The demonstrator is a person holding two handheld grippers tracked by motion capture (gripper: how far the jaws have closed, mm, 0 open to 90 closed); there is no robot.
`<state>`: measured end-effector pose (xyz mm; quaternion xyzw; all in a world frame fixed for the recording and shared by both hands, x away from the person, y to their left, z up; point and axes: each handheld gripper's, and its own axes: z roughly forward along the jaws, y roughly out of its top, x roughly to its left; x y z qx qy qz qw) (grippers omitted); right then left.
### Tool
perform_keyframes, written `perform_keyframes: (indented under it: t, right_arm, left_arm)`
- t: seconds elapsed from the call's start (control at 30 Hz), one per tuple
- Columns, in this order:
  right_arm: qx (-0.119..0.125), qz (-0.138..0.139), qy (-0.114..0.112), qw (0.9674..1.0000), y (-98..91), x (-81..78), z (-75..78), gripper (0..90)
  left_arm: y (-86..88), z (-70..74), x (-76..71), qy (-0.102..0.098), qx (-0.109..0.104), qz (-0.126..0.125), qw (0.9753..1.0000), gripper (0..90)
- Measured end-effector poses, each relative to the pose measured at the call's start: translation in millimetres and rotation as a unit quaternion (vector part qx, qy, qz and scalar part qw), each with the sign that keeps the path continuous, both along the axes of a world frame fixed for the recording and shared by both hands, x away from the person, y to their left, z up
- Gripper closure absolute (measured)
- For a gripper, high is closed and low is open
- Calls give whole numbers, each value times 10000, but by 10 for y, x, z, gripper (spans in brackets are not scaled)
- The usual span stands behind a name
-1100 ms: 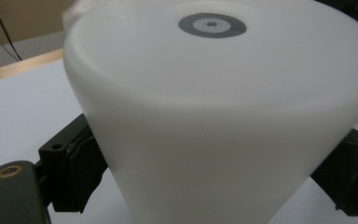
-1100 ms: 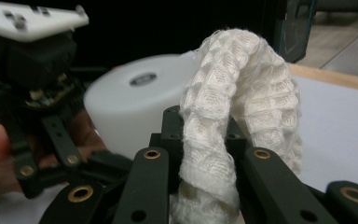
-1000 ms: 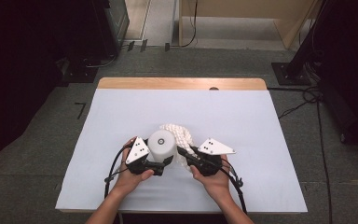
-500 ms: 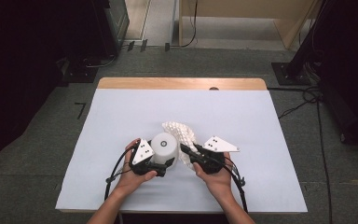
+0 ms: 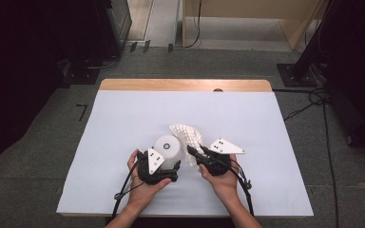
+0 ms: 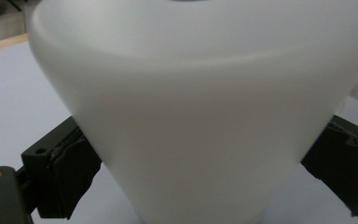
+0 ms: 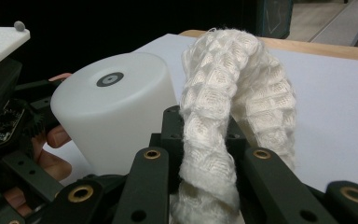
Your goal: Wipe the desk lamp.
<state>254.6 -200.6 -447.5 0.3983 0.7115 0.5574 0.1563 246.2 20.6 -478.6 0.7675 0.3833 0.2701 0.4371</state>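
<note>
White waffle cloth (image 7: 223,116) is pinched between your right gripper (image 5: 196,154)'s closed jaws at lower centre of the high view. Beside it, your left gripper (image 5: 171,172) straddles the frosted cup (image 5: 167,148), its jaws having just been opening, wide, pads barely touching. The cup stands upside down, axis upright, base up. Tug the cloth sideways and it could tip the loosely held cup onto the table (image 5: 123,118).

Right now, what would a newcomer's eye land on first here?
The white cup, upside down on the pale table sheet near the front edge, sits between the jaws of the left gripper, which have just been opening. Beside it, the right gripper is shut on a waffle-weave white cloth that arches up behind the cup.
</note>
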Motion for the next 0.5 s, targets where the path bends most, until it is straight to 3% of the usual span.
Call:
perform_keyframes:
  t: [0.03,0.1,0.23,0.3,0.37,0.5]
  right_arm:
    - [-12,4,-4,10000,5,1,-7,775]
    - [-35,30,21,10000,13,-3,-13,775]
    - [-41,32,49,10000,17,0,-22,775]
    - [-39,39,66,10000,26,7,-31,776]
    - [-45,85,117,9999,54,5,-47,776]
    - [-116,217,136,9996,150,-10,-87,776]
  left_arm:
    - [6,6,1,-40,14,45,10000,58]
    - [64,32,36,72,-252,-74,9996,81]
    - [197,62,108,58,-377,-302,9988,83]
    - [277,117,140,53,-588,-526,9969,83]
    - [344,195,153,-76,-776,-839,9934,83]
    - [388,300,139,-259,-833,-1212,9888,83]
